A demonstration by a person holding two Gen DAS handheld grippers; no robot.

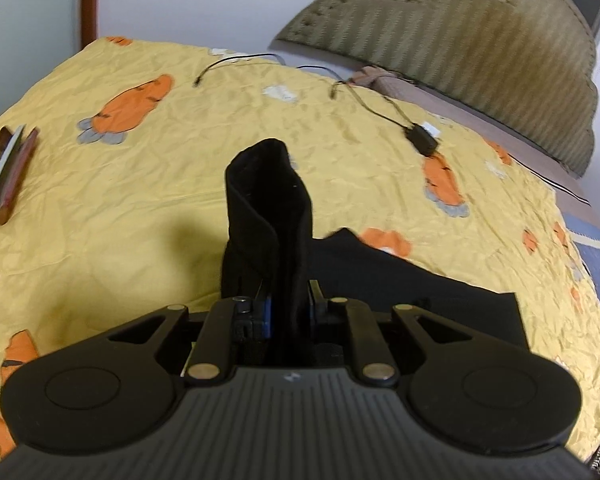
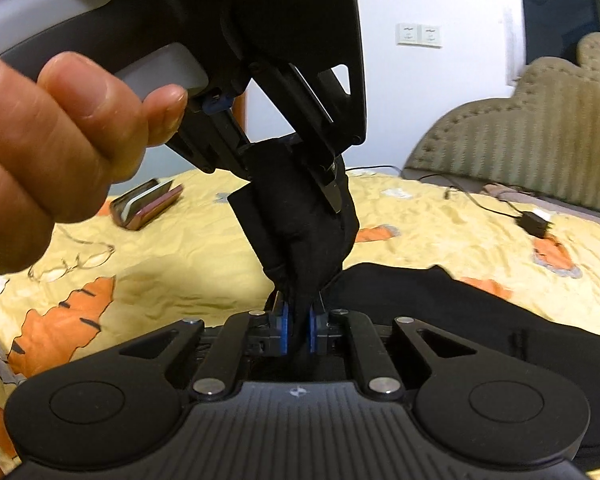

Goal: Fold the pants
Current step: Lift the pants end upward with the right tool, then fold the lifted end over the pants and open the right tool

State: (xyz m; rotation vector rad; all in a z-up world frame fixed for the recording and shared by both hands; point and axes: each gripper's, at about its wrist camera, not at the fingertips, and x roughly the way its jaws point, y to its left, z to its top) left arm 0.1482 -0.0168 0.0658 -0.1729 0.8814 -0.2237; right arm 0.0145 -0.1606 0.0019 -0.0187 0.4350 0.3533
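Both the left gripper and the right gripper are squeezed tight on one bunched end of the black pants, holding it up off the middle of the yellow bed so it can fold over.

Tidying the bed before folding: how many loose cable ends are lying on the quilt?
2 on the quilt, both near its far edge: one cable end toward the left, another cable end toward the headboard. More may be hidden behind the pants.
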